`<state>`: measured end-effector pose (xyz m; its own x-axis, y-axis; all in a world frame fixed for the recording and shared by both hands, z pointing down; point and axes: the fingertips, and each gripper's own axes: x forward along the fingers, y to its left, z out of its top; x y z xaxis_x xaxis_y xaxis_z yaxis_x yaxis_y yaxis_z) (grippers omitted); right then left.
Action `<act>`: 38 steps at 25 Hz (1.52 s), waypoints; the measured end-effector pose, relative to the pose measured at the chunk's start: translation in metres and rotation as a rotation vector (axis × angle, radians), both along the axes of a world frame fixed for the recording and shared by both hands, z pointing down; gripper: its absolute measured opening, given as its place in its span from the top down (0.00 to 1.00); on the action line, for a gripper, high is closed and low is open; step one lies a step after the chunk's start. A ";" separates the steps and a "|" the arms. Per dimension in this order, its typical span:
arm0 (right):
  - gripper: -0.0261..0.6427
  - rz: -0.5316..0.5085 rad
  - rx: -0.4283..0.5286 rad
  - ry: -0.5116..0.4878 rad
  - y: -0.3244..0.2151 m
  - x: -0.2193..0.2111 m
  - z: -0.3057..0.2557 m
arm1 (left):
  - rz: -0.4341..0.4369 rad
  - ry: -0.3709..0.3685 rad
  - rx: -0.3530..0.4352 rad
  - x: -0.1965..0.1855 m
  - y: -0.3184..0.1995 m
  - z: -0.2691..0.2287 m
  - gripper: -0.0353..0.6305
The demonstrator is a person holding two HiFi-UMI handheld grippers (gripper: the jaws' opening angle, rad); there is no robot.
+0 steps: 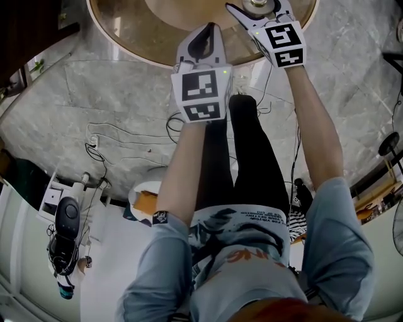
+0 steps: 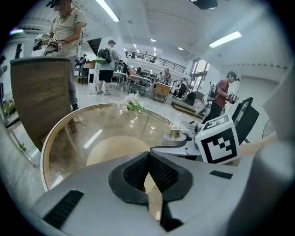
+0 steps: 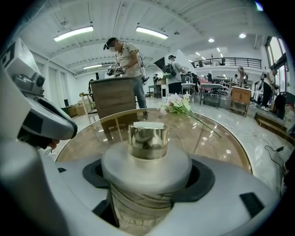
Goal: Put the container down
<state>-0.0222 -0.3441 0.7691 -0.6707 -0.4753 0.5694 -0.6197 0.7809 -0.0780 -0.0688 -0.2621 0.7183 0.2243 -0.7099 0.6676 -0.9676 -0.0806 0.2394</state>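
The container [image 3: 146, 159] is a pale grey round jar with a shiny gold cap and line patterns on its side. My right gripper [image 3: 146, 186] is shut on its body, with the cap standing upright above the jaws. It is over the near part of the round glass table [image 3: 216, 138]; whether its base touches the glass is hidden. The left gripper view shows the container [image 2: 174, 137] just beyond the right gripper [image 2: 184, 148]. My left gripper [image 2: 147, 171] is shut, pads together with nothing between them, just left of the right one. From the head view, left gripper [image 1: 208, 30], right gripper [image 1: 257, 9].
A bunch of pale flowers [image 3: 179, 105] lies on the far side of the table. A wooden chair [image 2: 42, 97] stands behind the table, with a person [image 3: 128, 60] beyond it. Cables [image 1: 119, 135] run over the marble floor below. More people and desks fill the hall.
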 end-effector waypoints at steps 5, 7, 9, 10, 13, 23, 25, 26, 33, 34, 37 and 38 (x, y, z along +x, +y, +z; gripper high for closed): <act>0.41 0.011 -0.011 0.030 0.009 0.012 0.002 | 0.004 -0.015 -0.004 0.000 0.008 -0.004 0.91; 0.41 0.006 -0.010 0.040 0.014 0.016 0.004 | -0.004 -0.022 -0.003 -0.001 0.012 -0.006 0.91; 0.41 -0.010 -0.008 0.057 0.018 0.018 0.005 | -0.007 -0.024 0.001 -0.002 0.015 -0.009 0.91; 0.41 -0.019 -0.010 0.064 0.021 0.020 0.004 | -0.007 -0.024 0.007 -0.002 0.017 -0.013 0.91; 0.41 -0.045 -0.011 0.081 0.032 0.032 -0.001 | -0.026 -0.037 0.018 0.000 0.024 -0.024 0.91; 0.40 0.036 -0.062 0.025 0.070 0.064 -0.064 | -0.073 -0.044 0.047 0.002 0.058 -0.081 0.91; 0.44 0.071 -0.067 -0.012 0.077 0.083 -0.108 | -0.083 -0.028 0.080 0.015 0.057 -0.121 0.91; 0.47 0.087 -0.067 -0.029 0.079 0.092 -0.125 | -0.090 -0.020 0.100 0.020 0.054 -0.137 0.91; 0.82 0.223 -0.055 -0.176 0.098 0.104 -0.231 | -0.192 -0.030 0.169 -0.013 0.066 -0.222 0.91; 0.89 0.238 -0.051 -0.204 0.099 0.105 -0.252 | -0.210 -0.025 0.176 -0.014 0.069 -0.237 0.91; 0.94 0.232 -0.037 -0.289 0.100 0.102 -0.318 | -0.245 0.009 0.203 -0.009 0.076 -0.284 0.91; 0.94 0.224 -0.025 -0.315 0.101 0.098 -0.342 | -0.235 0.017 0.216 -0.005 0.077 -0.301 0.91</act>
<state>0.0759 -0.2434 0.4270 -0.6960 -0.6184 0.3650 -0.7171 0.6246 -0.3093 -0.0734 -0.1850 0.4173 0.0469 -0.8688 0.4930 -0.9618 0.0940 0.2572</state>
